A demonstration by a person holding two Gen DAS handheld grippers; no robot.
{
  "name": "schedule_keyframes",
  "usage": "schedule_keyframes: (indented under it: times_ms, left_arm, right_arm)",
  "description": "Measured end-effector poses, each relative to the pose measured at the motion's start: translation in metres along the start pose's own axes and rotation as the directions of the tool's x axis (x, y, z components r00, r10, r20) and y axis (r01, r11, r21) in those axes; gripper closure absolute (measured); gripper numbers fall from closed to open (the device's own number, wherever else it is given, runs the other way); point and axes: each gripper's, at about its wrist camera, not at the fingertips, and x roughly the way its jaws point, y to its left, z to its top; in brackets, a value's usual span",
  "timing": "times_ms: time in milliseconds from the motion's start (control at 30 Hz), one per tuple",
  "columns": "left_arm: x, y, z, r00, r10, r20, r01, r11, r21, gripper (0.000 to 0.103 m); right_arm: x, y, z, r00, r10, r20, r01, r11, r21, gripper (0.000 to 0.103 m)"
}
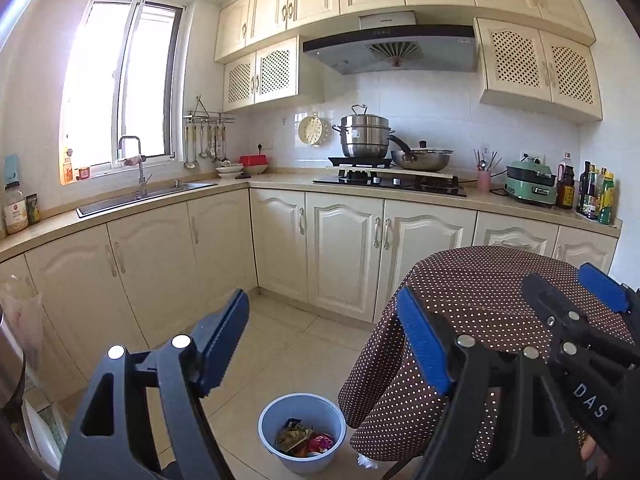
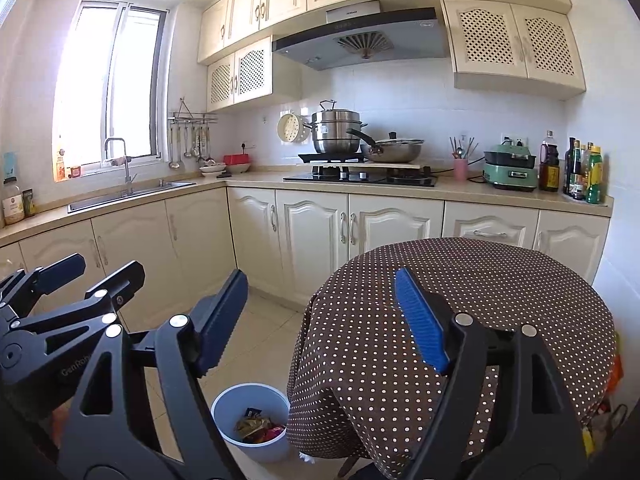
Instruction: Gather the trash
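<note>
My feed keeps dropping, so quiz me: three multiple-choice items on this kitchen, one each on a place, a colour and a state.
1. Where does the bin stand?
A. on the floor beside the draped table
B. on the counter
C. in the sink

2. What colour is the bin?
A. red
B. light blue
C. black

3. How do the left gripper and right gripper stand?
A. both shut on wrappers
B. left shut, right open
C. both open, holding nothing

Answers: 1 A, it sits on the floor tiles at the foot of the dotted cloth. 2 B, its rim and wall are pale blue. 3 C, each pair of jaws is spread wide with nothing between.
</note>
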Motion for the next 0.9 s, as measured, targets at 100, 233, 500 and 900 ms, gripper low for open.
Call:
schedule_keyframes:
  times_ms: [100, 233, 500, 900]
  left_arm:
    - [-0.0007, -0.0008, -0.0011, 1.000, 0.002, 0.009, -0.002, 1.000, 0.000, 0.028]
    - [-0.0007, -0.0013, -0.0019, 1.000, -0.002, 0.006, 0.002, 1.000, -0.001, 0.028]
    - [-0.0019, -0.0051, -0.0040, 1.000, -0.009, 0.005, 0.009, 1.000, 0.005, 0.028]
    - [-0.0016, -0.0071, -0.0050, 1.000, -0.008, 0.004, 0.008, 1.000, 0.003, 0.028]
  right_arm:
    - [-0.0002, -0.0018, -0.0010, 1.000, 0.000, -0.001, 0.000, 1.000, 0.003, 0.027]
    - [0.0000, -0.0022, -0.0019, 1.000, 0.000, -0.005, 0.000, 1.000, 0.006, 0.027]
    - [0.0003, -0.0036, -0.0037, 1.000, 0.000, -0.009, 0.000, 1.000, 0.009, 0.026]
    - [0.0005, -0.0031, -0.0062, 1.000, -0.001, -0.014, 0.001, 1.000, 0.010, 0.026]
